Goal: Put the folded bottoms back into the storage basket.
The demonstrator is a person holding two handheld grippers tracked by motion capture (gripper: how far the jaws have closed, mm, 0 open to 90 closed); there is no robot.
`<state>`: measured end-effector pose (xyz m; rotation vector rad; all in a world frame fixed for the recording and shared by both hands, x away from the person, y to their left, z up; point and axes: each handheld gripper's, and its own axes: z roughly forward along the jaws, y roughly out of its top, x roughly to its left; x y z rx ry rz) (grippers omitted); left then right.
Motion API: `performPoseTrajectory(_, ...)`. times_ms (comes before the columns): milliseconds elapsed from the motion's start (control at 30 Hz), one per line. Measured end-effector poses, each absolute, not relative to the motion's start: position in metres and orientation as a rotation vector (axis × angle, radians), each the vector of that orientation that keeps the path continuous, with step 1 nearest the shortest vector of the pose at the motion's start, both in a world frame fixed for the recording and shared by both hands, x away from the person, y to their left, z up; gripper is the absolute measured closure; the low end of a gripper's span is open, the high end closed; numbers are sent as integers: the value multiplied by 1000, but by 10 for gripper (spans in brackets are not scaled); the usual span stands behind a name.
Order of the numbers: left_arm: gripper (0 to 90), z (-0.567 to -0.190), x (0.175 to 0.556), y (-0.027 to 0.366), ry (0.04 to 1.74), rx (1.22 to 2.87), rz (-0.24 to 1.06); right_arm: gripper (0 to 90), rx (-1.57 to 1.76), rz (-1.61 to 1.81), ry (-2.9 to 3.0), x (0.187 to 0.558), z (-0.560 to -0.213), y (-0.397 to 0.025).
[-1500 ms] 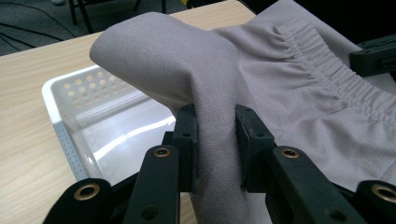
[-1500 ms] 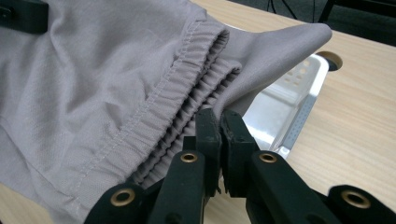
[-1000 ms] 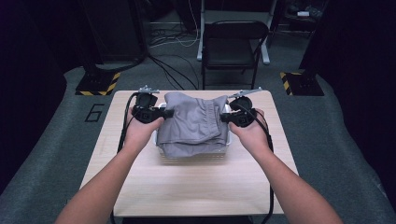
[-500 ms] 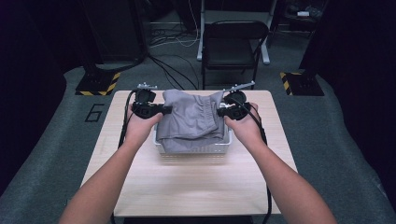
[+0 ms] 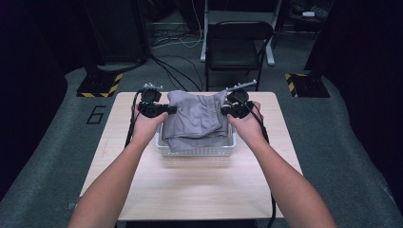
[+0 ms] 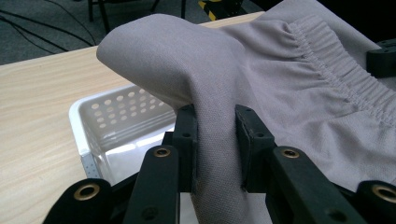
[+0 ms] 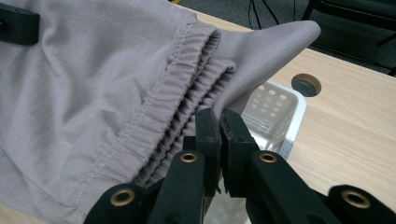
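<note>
Grey folded shorts (image 5: 195, 121) with an elastic waistband hang between my two grippers above a white perforated basket (image 5: 197, 151) on the wooden table (image 5: 199, 185). My left gripper (image 5: 166, 109) is shut on the cloth's left edge; its view has a thick fold of the shorts (image 6: 261, 79) pinched between the jaws (image 6: 215, 140), over a corner of the basket (image 6: 112, 121). My right gripper (image 5: 224, 110) is shut on the right edge by the waistband (image 7: 173, 107), jaws nearly together (image 7: 220, 128). The lower part of the shorts rests in the basket.
A black chair (image 5: 237, 47) stands behind the table's far edge, with cables and stand feet on the floor. A round hole (image 7: 306, 84) sits in the tabletop beyond the basket (image 7: 275, 112). Bare wood lies in front of the basket.
Both grippers have carried the shorts a little away from me and slightly higher, exposing more of the basket's near wall. Grips are unchanged.
</note>
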<state>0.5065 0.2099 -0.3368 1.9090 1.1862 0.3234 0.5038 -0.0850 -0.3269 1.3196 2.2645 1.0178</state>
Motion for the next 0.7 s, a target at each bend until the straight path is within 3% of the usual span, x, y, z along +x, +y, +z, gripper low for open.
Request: performPoseTrajectory(700, 719, -358, 533, 205, 1207, 1923, 335, 871, 1353, 1000, 2246, 525, -345, -87)
